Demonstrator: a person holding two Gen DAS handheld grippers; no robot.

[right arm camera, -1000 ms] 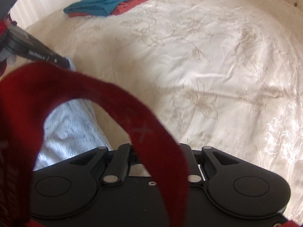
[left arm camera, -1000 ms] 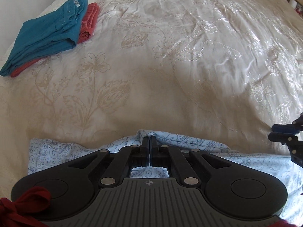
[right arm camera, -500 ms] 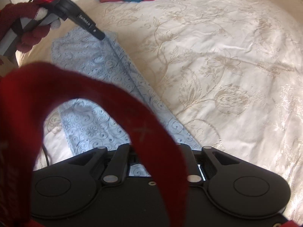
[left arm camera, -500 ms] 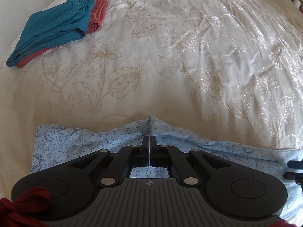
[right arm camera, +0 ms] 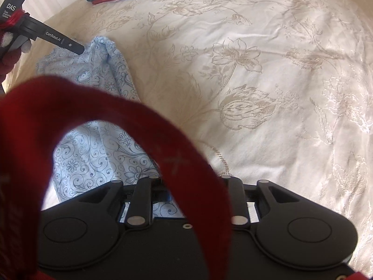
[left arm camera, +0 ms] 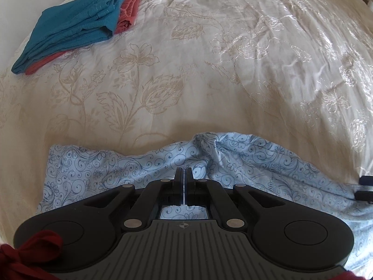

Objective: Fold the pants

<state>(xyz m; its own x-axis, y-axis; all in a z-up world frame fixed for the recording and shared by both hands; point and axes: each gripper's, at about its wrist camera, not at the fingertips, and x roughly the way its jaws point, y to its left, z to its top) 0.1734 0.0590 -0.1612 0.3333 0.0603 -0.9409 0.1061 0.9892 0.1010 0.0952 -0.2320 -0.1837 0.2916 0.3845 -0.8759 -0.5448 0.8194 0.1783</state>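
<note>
The pants [left arm camera: 244, 163], pale blue with a swirl print, lie bunched in a band across the bed [left arm camera: 209, 81], right under and ahead of the left tool [left arm camera: 184, 175]. More of the cloth shows ahead of that tool than half a second ago, and a raised fold now stands just beyond its tips. The left tool's fingers are pressed together with only a slit between them; cloth lies beneath them, but whether they pinch it cannot be told from either view.

In the right wrist view the pants [right arm camera: 100, 144] run from the right tool's base away to the far left, where the left tool [right arm camera: 78, 46] touches the humped end of the cloth. That hump sits higher and closer than before. A red strap [right arm camera: 163, 140] hides the right tool's fingers, so its state cannot be told.

Far ahead and left of the left tool, a teal garment [left arm camera: 74, 23] lies folded on a red one [left arm camera: 128, 11].
</note>
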